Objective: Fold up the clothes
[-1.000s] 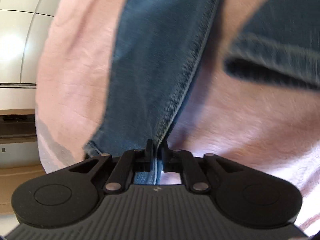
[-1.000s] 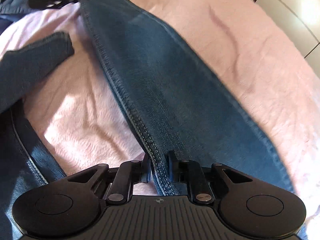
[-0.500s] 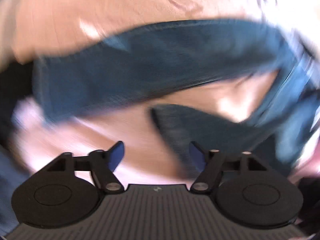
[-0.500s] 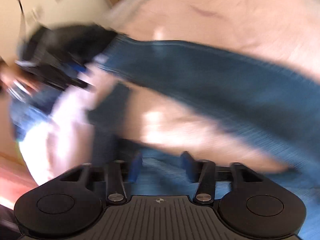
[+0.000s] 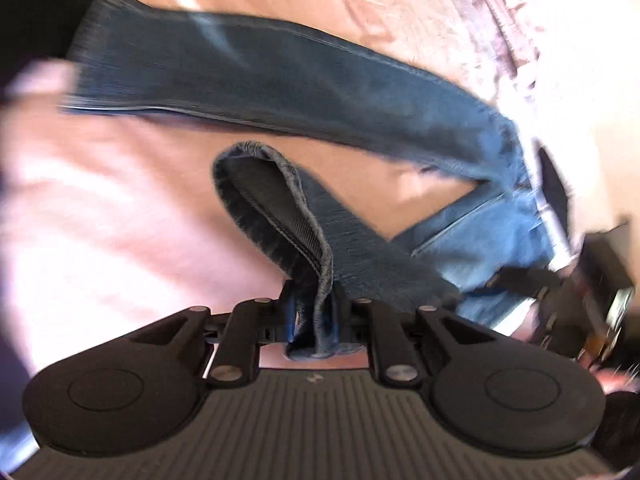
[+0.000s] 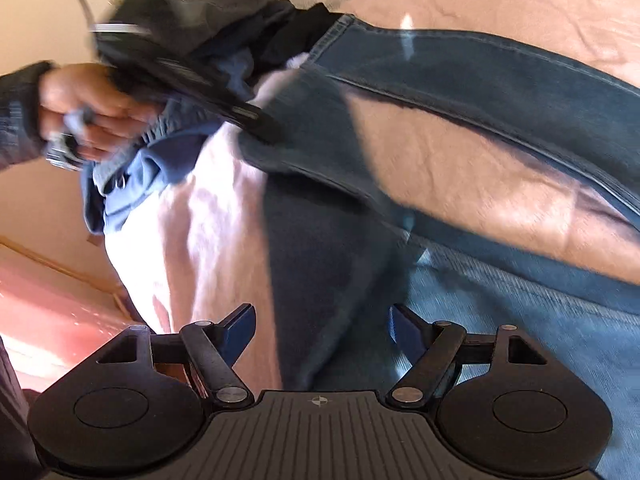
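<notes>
A pair of blue jeans [image 5: 320,88] lies spread on a pink bedcover [image 5: 112,220], its two legs apart. My left gripper [image 5: 314,312] is shut on the hem of the nearer leg [image 5: 280,216], whose cuff gapes open in front of it. One leg runs straight across the far side. My right gripper [image 6: 322,328] is open above the jeans [image 6: 328,272] near the waist end, holding nothing. In the right wrist view the left gripper [image 6: 224,96] and the hand holding it show at the upper left.
The pink bedcover [image 6: 460,168] fills most of both views. A bluish garment [image 6: 132,168] hangs near the bed's left edge in the right wrist view. A beige wall [image 6: 44,12] and floor lie beyond that edge.
Both grippers let go of the straight leg's seam and swung away. The left gripper has since shut on the other leg's hem. The right gripper stays open over the waist end.
</notes>
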Available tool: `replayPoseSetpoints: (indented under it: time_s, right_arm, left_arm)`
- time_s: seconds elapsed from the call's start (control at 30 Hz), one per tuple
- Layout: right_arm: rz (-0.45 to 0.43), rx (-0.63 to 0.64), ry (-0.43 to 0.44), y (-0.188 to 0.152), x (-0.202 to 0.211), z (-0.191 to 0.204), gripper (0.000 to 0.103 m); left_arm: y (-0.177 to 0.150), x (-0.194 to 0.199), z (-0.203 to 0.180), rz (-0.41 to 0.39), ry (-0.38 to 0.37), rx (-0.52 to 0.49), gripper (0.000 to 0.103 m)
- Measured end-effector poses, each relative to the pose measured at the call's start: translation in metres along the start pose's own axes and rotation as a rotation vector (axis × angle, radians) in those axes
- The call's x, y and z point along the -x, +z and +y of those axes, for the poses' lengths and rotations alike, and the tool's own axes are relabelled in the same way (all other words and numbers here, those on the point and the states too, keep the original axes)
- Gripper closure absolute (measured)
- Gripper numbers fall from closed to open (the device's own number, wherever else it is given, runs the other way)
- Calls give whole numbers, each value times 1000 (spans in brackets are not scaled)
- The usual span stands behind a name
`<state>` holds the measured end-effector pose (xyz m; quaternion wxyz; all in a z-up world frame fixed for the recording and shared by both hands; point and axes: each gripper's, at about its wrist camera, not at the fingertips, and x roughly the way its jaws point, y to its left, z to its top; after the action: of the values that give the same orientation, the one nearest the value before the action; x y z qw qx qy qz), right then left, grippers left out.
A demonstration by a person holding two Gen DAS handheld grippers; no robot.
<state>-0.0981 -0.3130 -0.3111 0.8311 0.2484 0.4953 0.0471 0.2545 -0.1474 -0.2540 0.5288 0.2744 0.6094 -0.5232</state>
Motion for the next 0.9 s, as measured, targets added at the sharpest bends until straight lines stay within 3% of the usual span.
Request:
replayPoseSetpoints:
  time_s: [0.17, 0.23, 0.33, 0.5, 0.7, 0.9]
  right_arm:
    - [27, -24, -50, -24, 16, -8, 27]
    - [51, -61, -91, -34, 16, -16, 27]
    - [46, -144, -149, -47, 27, -30, 27]
    - [12, -259, -298, -72, 64, -52, 27]
    - [-20, -470, -431, -113, 113, -91, 27]
    - [-113, -571, -516, -151, 181, -113, 27]
  left_arm:
    - [-60, 40, 16, 111, 285, -49, 87]
    - [-75, 28, 14, 160, 372, -63, 87]
    - [-85, 19, 5, 171, 467, -67, 85]
    - [-78, 12, -35, 80, 398, -138, 72]
    - [-49, -33, -134, 30, 318, -326, 70]
    - [-30, -57, -235, -42, 267, -458, 62]
